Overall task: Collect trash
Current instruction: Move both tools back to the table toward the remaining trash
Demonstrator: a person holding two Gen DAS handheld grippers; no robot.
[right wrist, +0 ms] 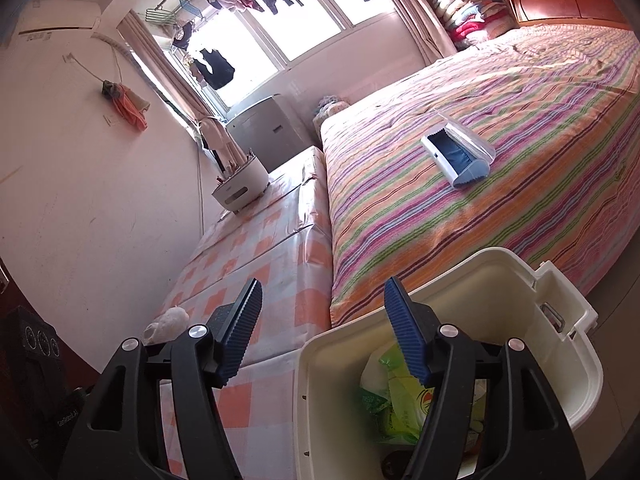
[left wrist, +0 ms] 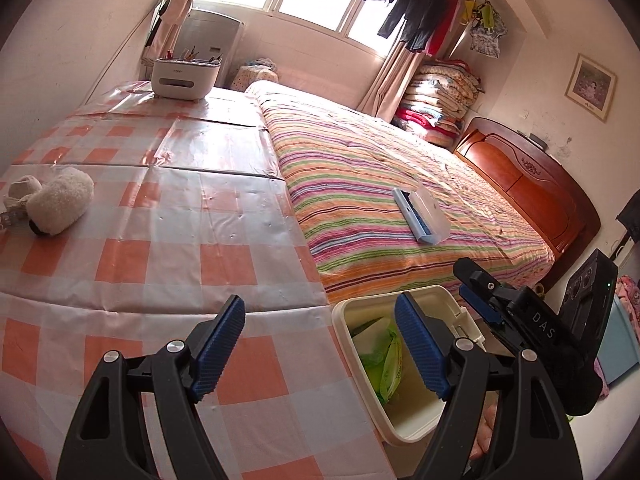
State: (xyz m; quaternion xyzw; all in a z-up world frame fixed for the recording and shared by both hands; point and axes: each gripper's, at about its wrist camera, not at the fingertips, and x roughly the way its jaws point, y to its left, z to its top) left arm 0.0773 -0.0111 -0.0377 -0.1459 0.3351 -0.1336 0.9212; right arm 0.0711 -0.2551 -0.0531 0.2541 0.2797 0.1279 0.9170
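Both tools, the left tool [left wrist: 320,344] and right tool [right wrist: 323,330], gape wide and empty above the cream bin [right wrist: 512,276], where green wrappers [right wrist: 400,400] already lie. Seemingly between pickups; next needs finding more trash on the worktop [left wrist: 160,208].

A bed [left wrist: 360,152] is covered with a striped sheet, and a white and blue case [left wrist: 420,210] is seen lying on it. Beside the bed, a counter [left wrist: 160,200] is spread with a checked orange cloth. A fluffy toy [left wrist: 60,200] lies on it, and a white organizer [left wrist: 185,78] stands at its far end. Clothes [left wrist: 416,12] are hung by the window.
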